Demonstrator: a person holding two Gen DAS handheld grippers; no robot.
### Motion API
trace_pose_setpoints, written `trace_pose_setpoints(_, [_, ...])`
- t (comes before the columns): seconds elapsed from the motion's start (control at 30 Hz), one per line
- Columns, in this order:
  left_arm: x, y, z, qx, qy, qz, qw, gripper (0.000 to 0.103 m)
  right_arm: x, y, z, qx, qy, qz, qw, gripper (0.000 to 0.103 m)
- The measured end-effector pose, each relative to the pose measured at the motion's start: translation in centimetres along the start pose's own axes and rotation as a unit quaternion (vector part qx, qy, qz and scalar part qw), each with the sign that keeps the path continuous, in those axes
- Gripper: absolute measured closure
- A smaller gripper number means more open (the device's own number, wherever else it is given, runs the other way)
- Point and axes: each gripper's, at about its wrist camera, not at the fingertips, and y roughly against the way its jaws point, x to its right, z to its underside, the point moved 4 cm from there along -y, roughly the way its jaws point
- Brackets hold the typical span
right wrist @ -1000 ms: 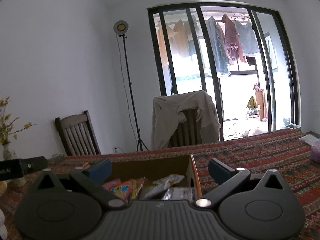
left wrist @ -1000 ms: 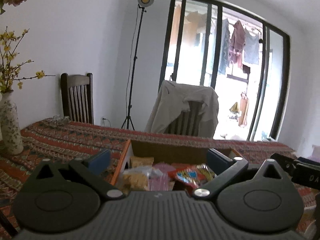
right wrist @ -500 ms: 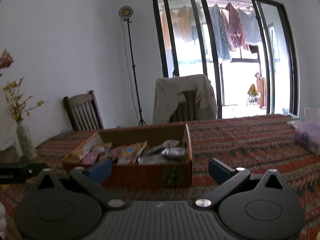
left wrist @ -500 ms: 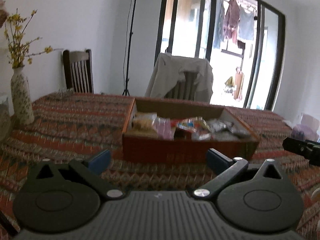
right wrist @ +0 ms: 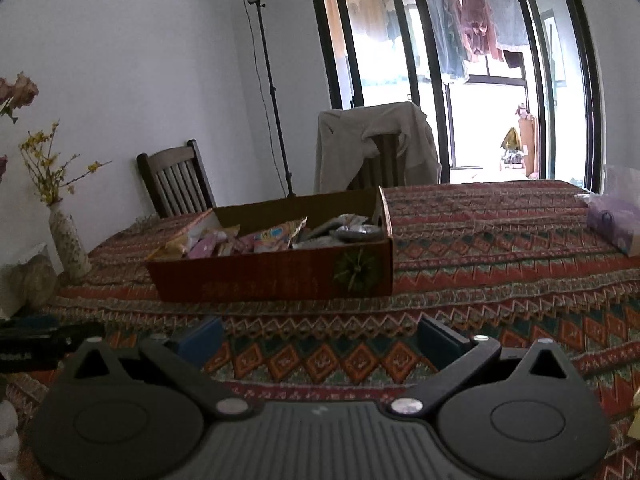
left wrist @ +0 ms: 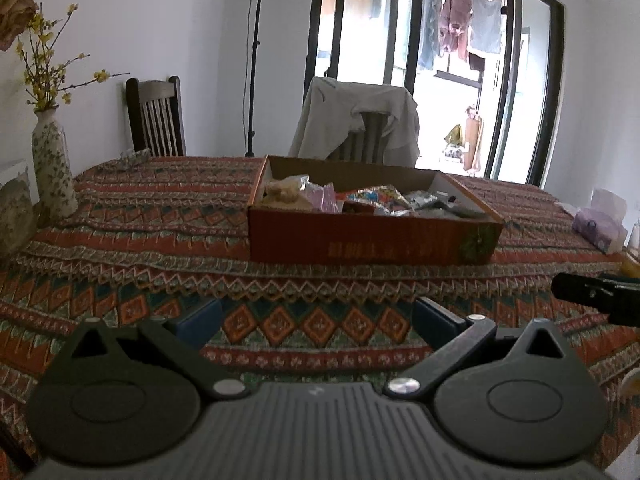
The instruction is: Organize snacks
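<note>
The left gripper stood with its jaws spread wide and nothing between them, above the patterned tablecloth. The right gripper was likewise wide open and empty, over the same cloth. The cardboard box sat near the middle of the table, well apart from both grippers, with assorted snack packets lying loose inside it. A floral vase stood upright at the table's left edge. A purple tissue pack lay toward the right edge
</note>
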Motion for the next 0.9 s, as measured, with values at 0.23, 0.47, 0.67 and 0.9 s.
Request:
trace_pose_setpoints(0.23, [-0.1,0.6,1.0,-0.009,-0.003,-0.001,1.0,0.0,-0.8,0.8,0.5,-0.003,0.007,0.001,1.0,0.0])
trace_pose_setpoints(0.47, [-0.1,0.9,1.4,-0.012,-0.008,-0.004,0.9999,0.0,-1.0,1.3,0.9,-0.007,0.011,0.003,1.0,0.0])
trace_pose_setpoints(0.67, [-0.1,1.2,1.5,-0.012,-0.006,-0.004,0.9999,0.0,-1.2,1.4,1.2,-0.011,0.014,0.002,1.0,0.0])
trace_pose_setpoints(0.9, [0.0,1.4,1.6,-0.011,-0.009,-0.004,0.9999,0.0,-1.2,1.7,1.3,-0.01,0.014,0.003,1.0,0.0])
